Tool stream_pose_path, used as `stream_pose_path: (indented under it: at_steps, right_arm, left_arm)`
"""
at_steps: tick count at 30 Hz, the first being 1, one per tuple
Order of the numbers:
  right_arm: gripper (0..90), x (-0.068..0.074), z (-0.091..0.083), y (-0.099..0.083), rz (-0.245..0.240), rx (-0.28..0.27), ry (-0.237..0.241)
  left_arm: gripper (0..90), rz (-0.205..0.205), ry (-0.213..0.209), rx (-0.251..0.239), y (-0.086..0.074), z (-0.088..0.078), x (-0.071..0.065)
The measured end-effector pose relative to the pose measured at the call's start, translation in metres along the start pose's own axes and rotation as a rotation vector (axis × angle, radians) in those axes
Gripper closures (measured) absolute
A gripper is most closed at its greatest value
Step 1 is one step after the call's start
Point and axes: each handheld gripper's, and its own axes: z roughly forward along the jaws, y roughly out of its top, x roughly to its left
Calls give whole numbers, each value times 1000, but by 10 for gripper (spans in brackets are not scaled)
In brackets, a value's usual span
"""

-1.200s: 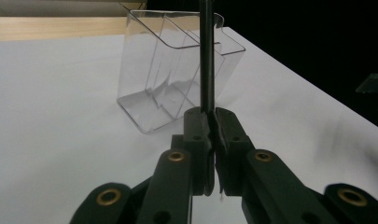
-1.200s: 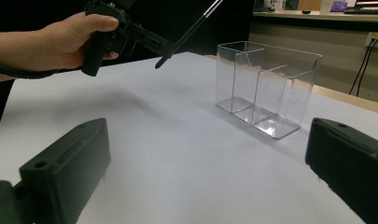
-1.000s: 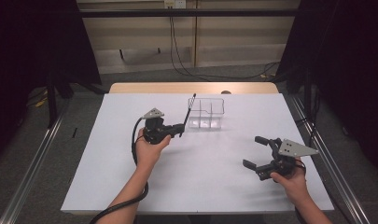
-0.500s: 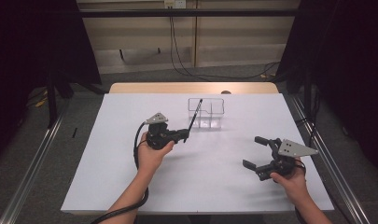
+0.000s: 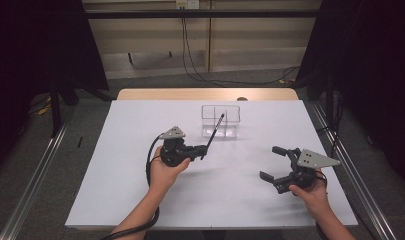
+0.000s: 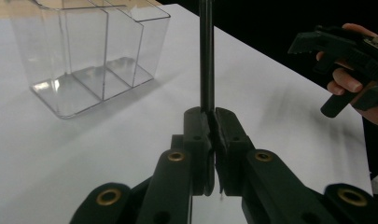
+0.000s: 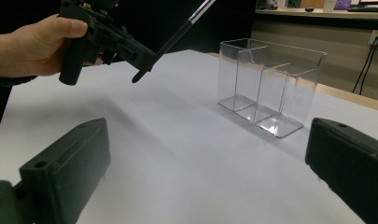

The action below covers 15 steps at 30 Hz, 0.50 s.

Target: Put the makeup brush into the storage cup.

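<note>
The tabletop (image 5: pixel 140 200) is the biggest thing here. It is one flat white top, with a strip of light wood along its far edge. No words, labels or brand marks can be read on anything.

Next comes one clear plastic box (image 5: pixel 220 120). It stands toward 12 o'clock on the tabletop, a bit right of the middle. Thin clear walls split it into small parts. In the left gripper view three parts can be counted in the box (image 6: pixel 91 56), and each of them looks empty.

There are two hand-held grippers, and each one sits in a hand. The left hand-held gripper (image 5: pixel 200 151) is near the middle of the tabletop, just toward 7 o'clock from the box. Its jaws are pinched tight on one thin black pen (image 5: pixel 214 133). The pen slants up toward 1 o'clock, and its top end shows in front of the box. In the left gripper view the pen (image 6: pixel 206 56) stands straight up from between the two closed jaws.

The right hand-held gripper (image 5: pixel 273 162) is toward 4 o'clock, well apart from the box and from the pen. Its jaws are spread wide, with nothing between them. It has one grey three-cornered plate (image 5: pixel 316 159) on top. The left one has a grey plate (image 5: pixel 173 133) too, so that makes two plates.
</note>
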Motion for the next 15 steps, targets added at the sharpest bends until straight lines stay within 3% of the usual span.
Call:
stream_pose_path:
  at_steps: [15]
  right_arm:
    - [0,2,3,1,-1,5,4]
  left_arm:
    - [842,26,-49,6,-4,-1,-13]
